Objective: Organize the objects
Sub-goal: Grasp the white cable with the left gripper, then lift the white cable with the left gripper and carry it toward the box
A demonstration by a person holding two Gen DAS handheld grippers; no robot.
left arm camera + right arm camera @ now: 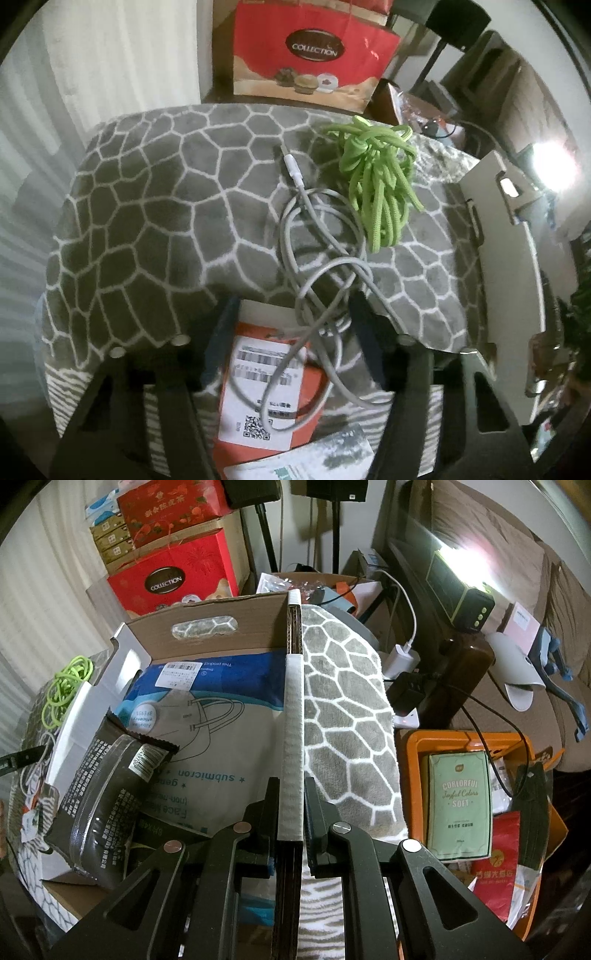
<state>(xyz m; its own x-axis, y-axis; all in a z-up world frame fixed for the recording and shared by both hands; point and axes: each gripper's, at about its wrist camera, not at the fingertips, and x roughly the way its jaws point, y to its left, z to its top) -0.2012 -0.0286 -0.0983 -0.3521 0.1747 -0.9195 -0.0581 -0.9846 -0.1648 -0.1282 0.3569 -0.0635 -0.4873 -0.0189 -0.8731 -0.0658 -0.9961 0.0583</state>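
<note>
In the left wrist view my left gripper [293,310] points down at a small orange box [266,387] with a white barcode label. The box lies between the open fingers, and I see no pad pressing on it. A grey charging cable [321,236] loops over the box and up across the grey patterned blanket [147,221]. A bundle of bright green cord [376,177] lies just beyond the cable. My right gripper [293,812] is shut on the upright wall [293,720] of a cardboard box [221,627]. Inside that box are a blue-and-white mask pack [207,716] and a dark packet [110,794].
A red COLLECTION bag [314,55] stands behind the blanket, and the cardboard box's white flap [506,258] is on the right. An orange crate [410,746] to the right holds a green pack [460,805] and red bags. A power strip [406,716], plugs and a bright lamp [465,550] crowd the back.
</note>
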